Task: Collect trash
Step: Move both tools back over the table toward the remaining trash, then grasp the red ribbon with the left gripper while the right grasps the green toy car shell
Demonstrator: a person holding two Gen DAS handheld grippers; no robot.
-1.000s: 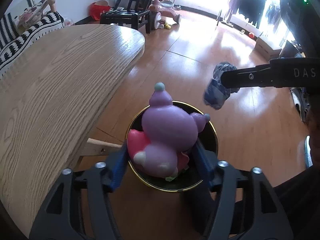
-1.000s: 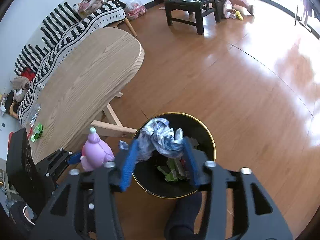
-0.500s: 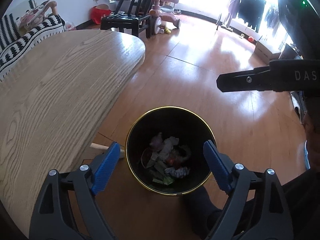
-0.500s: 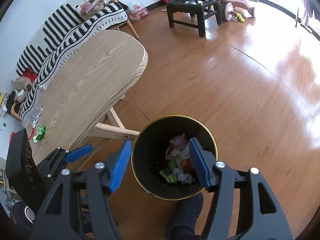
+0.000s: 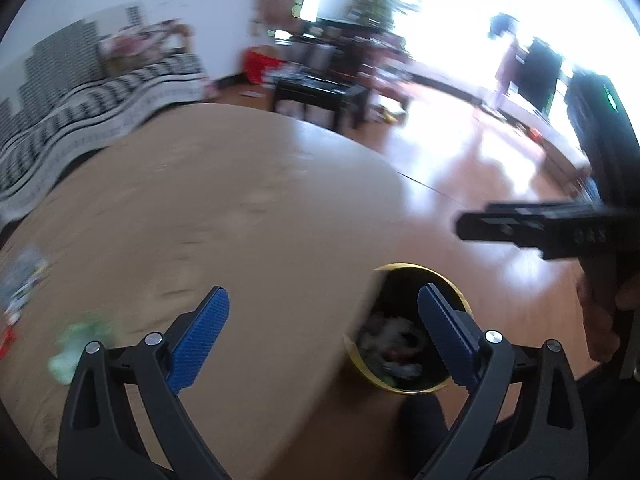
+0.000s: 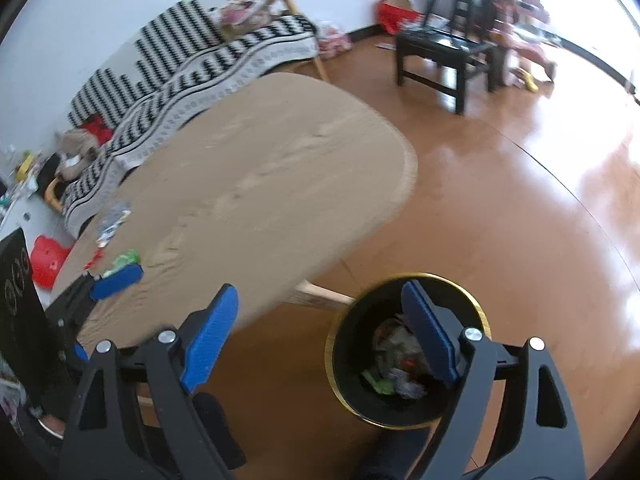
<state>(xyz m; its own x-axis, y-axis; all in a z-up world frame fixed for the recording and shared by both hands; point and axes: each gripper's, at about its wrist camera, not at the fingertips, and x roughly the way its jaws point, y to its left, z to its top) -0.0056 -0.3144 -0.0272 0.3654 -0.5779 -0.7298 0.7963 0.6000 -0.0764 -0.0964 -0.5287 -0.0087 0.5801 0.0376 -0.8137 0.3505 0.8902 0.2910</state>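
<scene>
A black trash bin with a gold rim [image 6: 404, 422] stands on the floor by the wooden table [image 6: 256, 184]; crumpled trash [image 6: 394, 368] lies inside it. In the left wrist view the bin [image 5: 400, 384] is partly hidden by the table edge. My left gripper [image 5: 322, 320] hangs over the table edge, its jaws opening wide with nothing between them. My right gripper [image 6: 320, 324] is above the bin's left side, jaws opening and empty too. Green litter [image 6: 126, 258], a red scrap and a crinkled wrapper [image 6: 114, 220] lie at the table's near-left end; the green litter [image 5: 80, 344] shows blurred in the left wrist view.
A striped sofa [image 6: 192, 64] runs behind the table. A black chair [image 6: 448, 52] and a pink toy stand on the wood floor at the back. A red stool [image 6: 48, 260] sits at the left. The right gripper's arm [image 5: 560, 228] crosses the left wrist view.
The purple toy and the crumpled blue-white wrapper left the jaws and fell into the bin. Both grippers opened wider, rose and swung left toward the table.
</scene>
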